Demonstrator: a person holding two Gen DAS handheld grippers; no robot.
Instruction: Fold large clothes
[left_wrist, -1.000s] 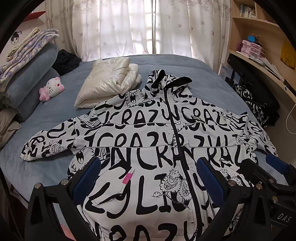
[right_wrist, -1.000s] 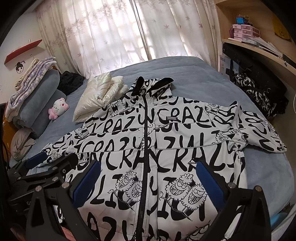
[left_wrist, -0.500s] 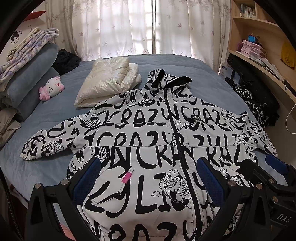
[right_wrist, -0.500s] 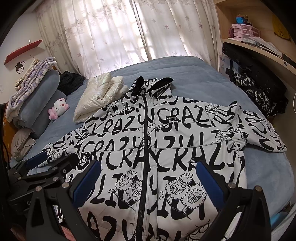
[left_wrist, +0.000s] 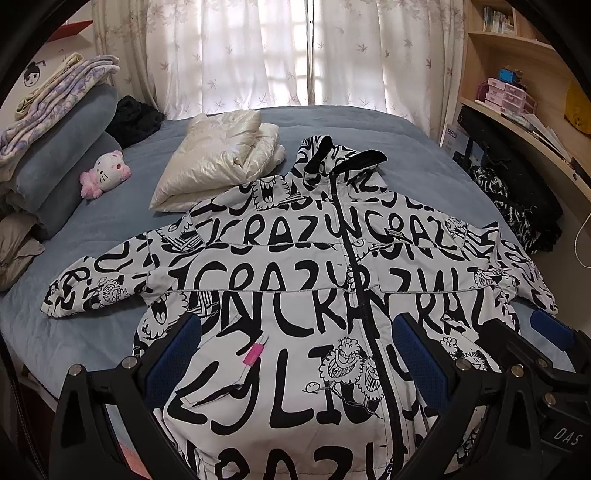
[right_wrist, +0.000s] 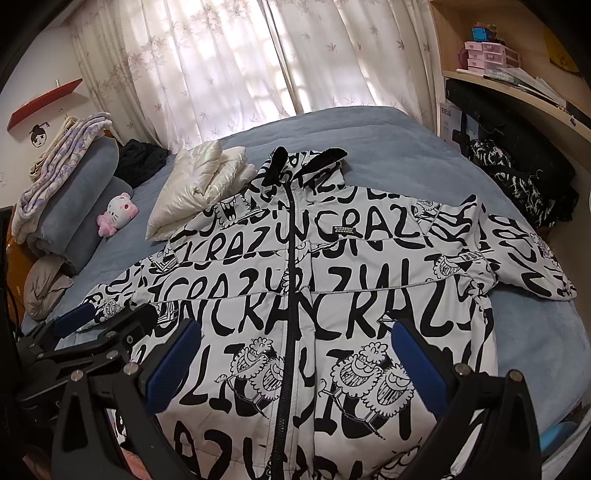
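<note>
A: Where is the jacket (left_wrist: 295, 280) found at this moment?

B: It is laid face up and zipped on the blue bed (left_wrist: 417, 177), hood toward the curtains, both sleeves spread out to the sides. Its upper left shoulder is overlapped onto a folded cream jacket (left_wrist: 221, 158); which of the two lies on top cannot be told for certain.

A: And what is held by the grippers?

B: Nothing. The left gripper (left_wrist: 295, 365) is kept with its jaws spread wide above the hem, and the right gripper (right_wrist: 295, 362) is likewise parted and empty over the lower front. No cloth is touched by the blue pads (right_wrist: 173, 365).

A: How is the garment expected to behave when lifted?

B: It is judged to be padded, soft and fairly light but bulky. A smooth shell is suggested by its surface, so some slipping may be expected, and thick folds will likely spring back unless pressed flat.

A: Where should it be taken hold of?

B: A sleeve is best pinched near the cuff (left_wrist: 55, 299) and at the shoulder seam, so that it can be carried across the chest. Single layers should be avoided; seams or doubled edges are held more securely.
</note>
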